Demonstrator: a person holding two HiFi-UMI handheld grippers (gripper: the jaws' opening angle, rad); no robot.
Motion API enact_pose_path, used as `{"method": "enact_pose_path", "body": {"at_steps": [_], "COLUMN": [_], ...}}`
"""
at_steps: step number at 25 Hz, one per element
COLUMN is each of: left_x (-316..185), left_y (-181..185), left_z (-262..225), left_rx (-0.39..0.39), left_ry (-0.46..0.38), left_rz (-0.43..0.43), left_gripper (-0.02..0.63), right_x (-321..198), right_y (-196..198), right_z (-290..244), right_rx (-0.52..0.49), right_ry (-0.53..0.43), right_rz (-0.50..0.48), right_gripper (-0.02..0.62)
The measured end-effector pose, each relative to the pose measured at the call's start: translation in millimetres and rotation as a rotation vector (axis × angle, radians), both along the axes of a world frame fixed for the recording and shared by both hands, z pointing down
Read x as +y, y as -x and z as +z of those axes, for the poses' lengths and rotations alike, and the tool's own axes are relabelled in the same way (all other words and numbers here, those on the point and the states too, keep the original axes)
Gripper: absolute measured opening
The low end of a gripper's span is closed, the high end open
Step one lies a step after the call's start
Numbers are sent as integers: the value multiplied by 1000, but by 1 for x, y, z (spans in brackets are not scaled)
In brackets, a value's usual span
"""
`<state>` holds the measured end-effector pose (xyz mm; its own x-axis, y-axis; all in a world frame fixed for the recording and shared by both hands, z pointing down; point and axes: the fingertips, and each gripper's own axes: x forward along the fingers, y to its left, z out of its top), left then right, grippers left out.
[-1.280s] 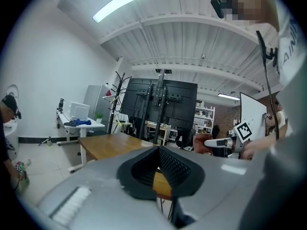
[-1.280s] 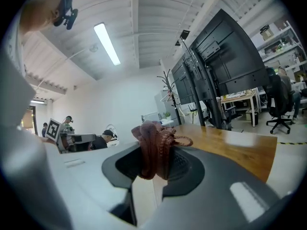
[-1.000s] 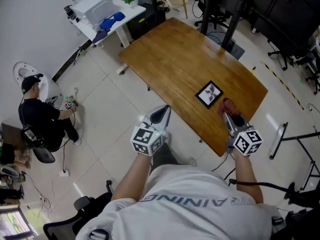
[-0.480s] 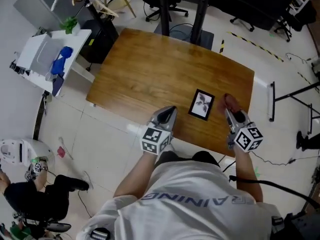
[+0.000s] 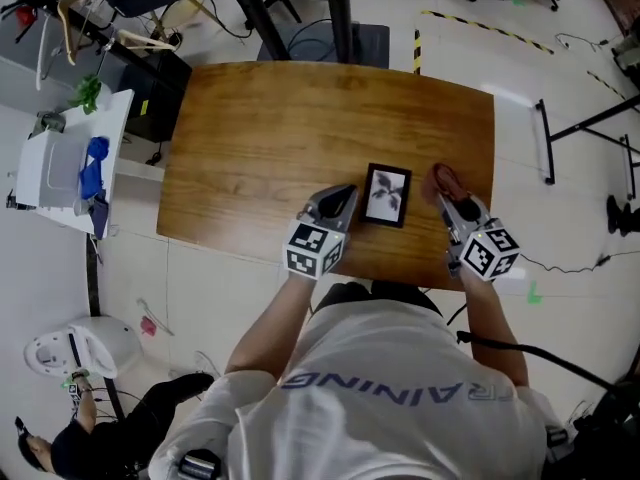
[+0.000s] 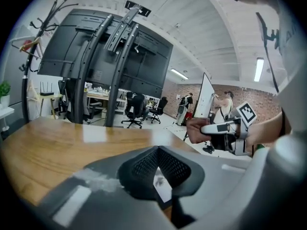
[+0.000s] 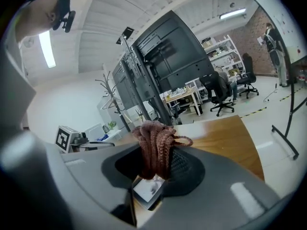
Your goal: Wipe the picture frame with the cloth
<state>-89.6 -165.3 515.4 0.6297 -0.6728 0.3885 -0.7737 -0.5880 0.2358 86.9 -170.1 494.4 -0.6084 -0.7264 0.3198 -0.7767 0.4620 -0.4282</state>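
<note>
My right claw [image 5: 450, 200] is clamped on the brown knitted cloth [image 7: 156, 146], which stands bunched up out of the jaws. My left claw [image 5: 337, 201] has its jaws together with nothing between them. I hold both over the near part of the wooden bench [image 5: 270, 128]. The picture frame [image 5: 386, 195] lies flat on the bench between my two claws. It has a black rim and a pale print inside, and sits just beside the left claw's tip and near the cloth. In each claw's own view, a part of the frame shows just past the jaw tips. A white side table [image 5: 60, 168] with blue things on it stands off the bench's left end.
</note>
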Motion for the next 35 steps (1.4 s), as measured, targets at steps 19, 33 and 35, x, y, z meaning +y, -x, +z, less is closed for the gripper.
{"method": "enact_pose_path", "body": {"at_steps": [19, 33, 35], "left_x": [39, 36, 36], "left_y": [-43, -43, -43], "left_z": [140, 146, 146], "left_rx": [-119, -141, -143], "left_ry": [298, 276, 272], "left_rz": [151, 144, 142], "left_gripper": [6, 6, 6], "right_x": [-35, -38, -37], "right_y": [119, 100, 87], "right_z": [130, 149, 151], "right_rx": [-86, -21, 4], "right_ry": [450, 515, 510], "right_rz": [-182, -138, -124], "right_gripper": [112, 114, 114]}}
